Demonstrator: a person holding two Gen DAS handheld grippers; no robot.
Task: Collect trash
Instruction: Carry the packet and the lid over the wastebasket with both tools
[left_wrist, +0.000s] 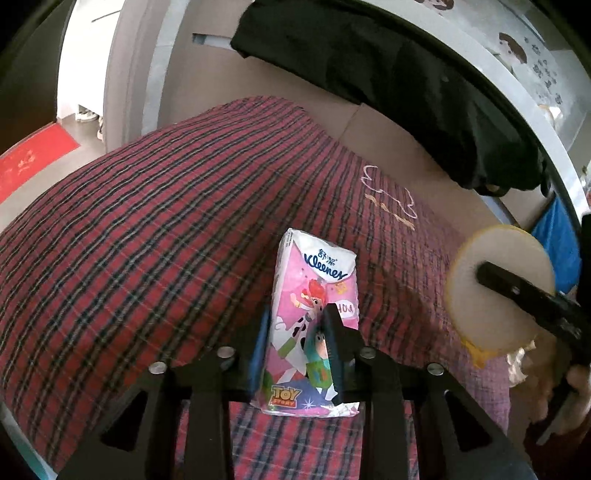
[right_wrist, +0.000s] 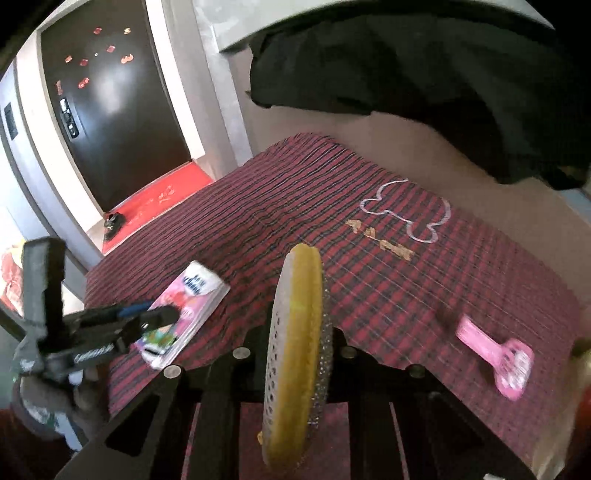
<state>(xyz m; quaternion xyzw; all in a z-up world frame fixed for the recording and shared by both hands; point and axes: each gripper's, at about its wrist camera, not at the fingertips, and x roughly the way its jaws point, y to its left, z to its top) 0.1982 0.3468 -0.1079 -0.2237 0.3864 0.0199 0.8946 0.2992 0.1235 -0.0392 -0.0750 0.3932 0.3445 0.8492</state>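
Note:
A pink and white Kleenex tissue pack (left_wrist: 314, 280) stands on end between the fingers of my left gripper (left_wrist: 297, 321), which is shut on it just above a red plaid cover (left_wrist: 147, 240). The right wrist view shows the same tissue pack (right_wrist: 201, 291) and left gripper (right_wrist: 166, 315) at the lower left. My right gripper (right_wrist: 301, 328) is shut on a round yellow scrubbing pad (right_wrist: 301, 280) held edge-on, one face perforated white and the other glittery. In the left wrist view the scrubbing pad (left_wrist: 491, 258) shows at the right, with one black finger (left_wrist: 517, 290) across its pale face.
A pink plastic toy (right_wrist: 495, 358) lies on the plaid cover (right_wrist: 332, 206) to the right. Black fabric (right_wrist: 406, 66) hangs over the beige backrest behind. A dark door (right_wrist: 110, 110) and a red mat (right_wrist: 159, 199) lie beyond the cover's left end.

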